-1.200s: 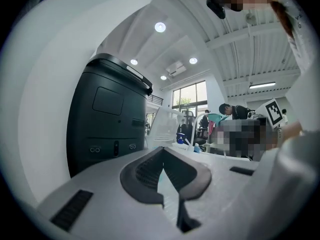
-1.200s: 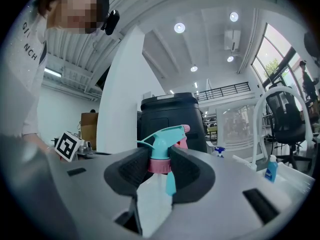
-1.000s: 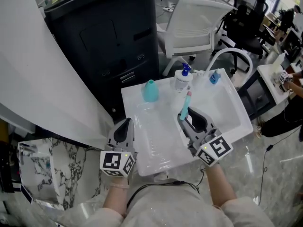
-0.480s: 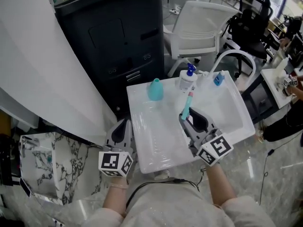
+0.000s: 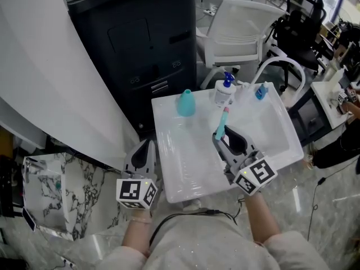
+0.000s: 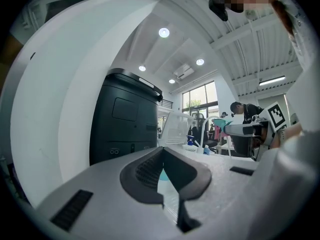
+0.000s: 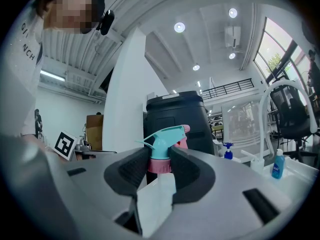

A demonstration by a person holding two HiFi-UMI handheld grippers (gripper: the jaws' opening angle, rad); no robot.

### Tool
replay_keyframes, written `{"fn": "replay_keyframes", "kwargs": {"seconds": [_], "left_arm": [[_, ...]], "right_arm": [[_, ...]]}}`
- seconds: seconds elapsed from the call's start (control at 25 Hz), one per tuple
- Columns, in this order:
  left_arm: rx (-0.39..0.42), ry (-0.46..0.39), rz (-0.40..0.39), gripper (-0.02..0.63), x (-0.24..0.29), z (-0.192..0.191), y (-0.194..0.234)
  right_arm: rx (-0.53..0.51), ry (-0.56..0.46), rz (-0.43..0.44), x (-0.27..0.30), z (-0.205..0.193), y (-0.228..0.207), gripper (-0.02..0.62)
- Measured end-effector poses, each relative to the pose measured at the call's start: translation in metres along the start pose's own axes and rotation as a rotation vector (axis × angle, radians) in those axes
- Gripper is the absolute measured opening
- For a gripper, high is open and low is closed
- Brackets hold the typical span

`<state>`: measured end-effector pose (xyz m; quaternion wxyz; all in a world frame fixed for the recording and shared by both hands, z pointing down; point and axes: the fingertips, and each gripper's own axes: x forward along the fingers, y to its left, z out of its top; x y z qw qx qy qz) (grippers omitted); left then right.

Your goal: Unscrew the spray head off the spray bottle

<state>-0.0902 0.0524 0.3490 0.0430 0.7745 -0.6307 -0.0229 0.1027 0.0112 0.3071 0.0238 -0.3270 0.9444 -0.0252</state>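
My right gripper [image 5: 223, 137] is shut on the spray head [image 5: 220, 129], a teal trigger head with a pink collar and pink nozzle, held above the white table [image 5: 185, 170]. The right gripper view shows the head [image 7: 165, 136] upright between the pads [image 7: 134, 168], clamped at its collar. A teal bottle [image 5: 185, 103] with no head stands apart at the table's far side. My left gripper [image 5: 148, 145] hovers level beside the table's left edge, shut and empty. In the left gripper view its jaws [image 6: 162, 156] meet, with a sliver of the teal bottle [image 6: 161, 175] beyond them.
A white pump bottle [image 5: 224, 92] with a blue pump and a small blue bottle [image 5: 259, 91] stand at the table's far right. A tall black cabinet [image 5: 146, 38] rises behind the table, a white chair [image 5: 242, 21] beside it. A plastic bag [image 5: 45, 190] lies on the floor at left.
My left gripper has drifted a little away from the table's left edge. The right gripper keeps the spray head in the same place.
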Motion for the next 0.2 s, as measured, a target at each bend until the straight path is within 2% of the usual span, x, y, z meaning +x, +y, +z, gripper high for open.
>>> {"fn": "replay_keyframes", "kwargs": {"seconds": [0.2], "left_arm": [[0.000,-0.003,0.004,0.005,-0.0011,-0.0003,0.0002]], "right_arm": [[0.003,-0.005,-0.001,-0.0014,-0.0014,-0.0015,0.141]]}}
